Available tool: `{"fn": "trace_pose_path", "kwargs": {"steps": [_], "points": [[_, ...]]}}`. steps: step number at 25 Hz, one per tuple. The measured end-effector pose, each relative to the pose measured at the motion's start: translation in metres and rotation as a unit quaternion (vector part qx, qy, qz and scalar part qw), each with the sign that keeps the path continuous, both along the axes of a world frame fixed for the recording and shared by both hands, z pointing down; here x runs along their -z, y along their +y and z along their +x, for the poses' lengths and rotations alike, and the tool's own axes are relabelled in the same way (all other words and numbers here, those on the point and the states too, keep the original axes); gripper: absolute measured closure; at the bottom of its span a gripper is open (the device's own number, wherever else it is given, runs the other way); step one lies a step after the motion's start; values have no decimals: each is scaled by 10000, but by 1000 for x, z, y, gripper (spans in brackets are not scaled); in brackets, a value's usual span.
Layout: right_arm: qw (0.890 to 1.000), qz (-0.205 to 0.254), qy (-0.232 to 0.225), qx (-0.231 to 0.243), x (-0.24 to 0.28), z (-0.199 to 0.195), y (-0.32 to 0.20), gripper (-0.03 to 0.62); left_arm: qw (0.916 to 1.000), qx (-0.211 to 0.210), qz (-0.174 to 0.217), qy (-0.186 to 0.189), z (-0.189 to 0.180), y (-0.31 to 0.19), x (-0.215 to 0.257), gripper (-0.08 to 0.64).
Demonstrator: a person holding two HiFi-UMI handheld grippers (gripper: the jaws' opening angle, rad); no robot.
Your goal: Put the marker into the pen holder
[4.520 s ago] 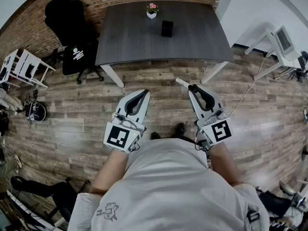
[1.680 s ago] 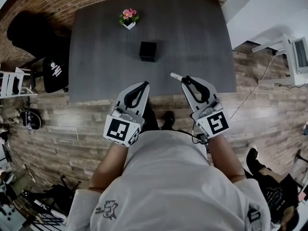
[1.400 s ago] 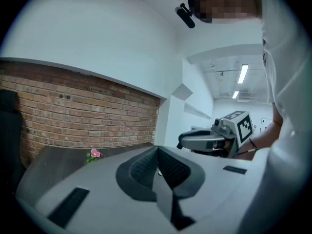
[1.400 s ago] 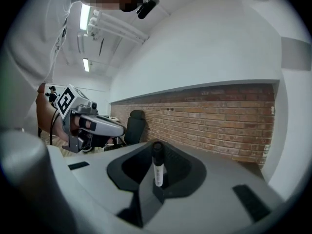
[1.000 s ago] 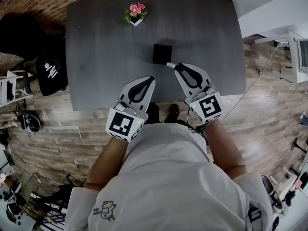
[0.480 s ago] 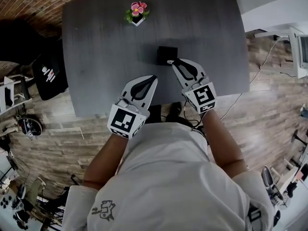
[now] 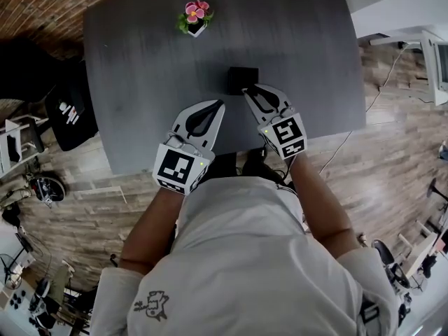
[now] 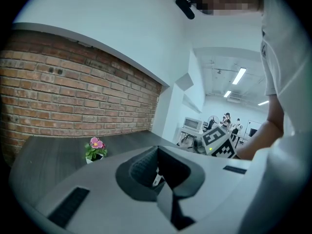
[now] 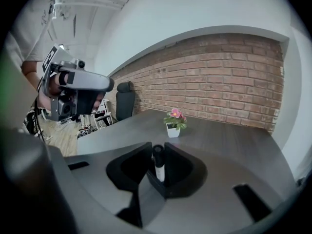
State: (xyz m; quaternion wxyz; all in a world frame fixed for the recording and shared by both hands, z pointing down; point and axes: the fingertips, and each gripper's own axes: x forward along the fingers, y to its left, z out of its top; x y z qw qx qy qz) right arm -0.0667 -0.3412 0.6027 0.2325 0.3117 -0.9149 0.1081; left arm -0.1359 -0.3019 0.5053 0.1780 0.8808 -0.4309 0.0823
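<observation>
A black square pen holder [image 7: 239, 75] stands on the dark grey table [image 7: 140, 68]. My right gripper [image 7: 246, 89] hangs right at its near edge. In the right gripper view a white marker [image 9: 159, 168] with a black cap stands upright between the right gripper's [image 9: 157, 152] pads, its lower end inside the pen holder's dark rim [image 9: 151, 183]. These jaws are opening, and both pads still seem to touch the marker. My left gripper [image 7: 218, 104] hovers over the table's near part, left of the holder, shut with nothing in it.
A small white pot with pink flowers [image 7: 194, 16] stands at the table's far side, behind the holder. A black office chair [image 7: 66, 110] is off the table's left edge. A white desk [image 7: 427, 40] stands to the right, on wood floor.
The person has walked up to the table. My right gripper carried the marker forward and left until it reached the pen holder. The left gripper came along over the table's near edge.
</observation>
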Motion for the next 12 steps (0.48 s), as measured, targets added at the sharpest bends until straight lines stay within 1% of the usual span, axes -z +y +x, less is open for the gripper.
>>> {"fn": "trace_pose_path", "kwargs": {"steps": [2,5,12], "points": [[10000,-7,-17,-7,0,0,-1,489,10000,10,-20,8,0,-2,-1,549],[10000,-21,-80,24,2,0,1,435,10000,35,-14,27,1,-2,-2,549],[9997,151,-108,157,20,-1,7,428,9999,117,55,37,2,4,6,549]]}}
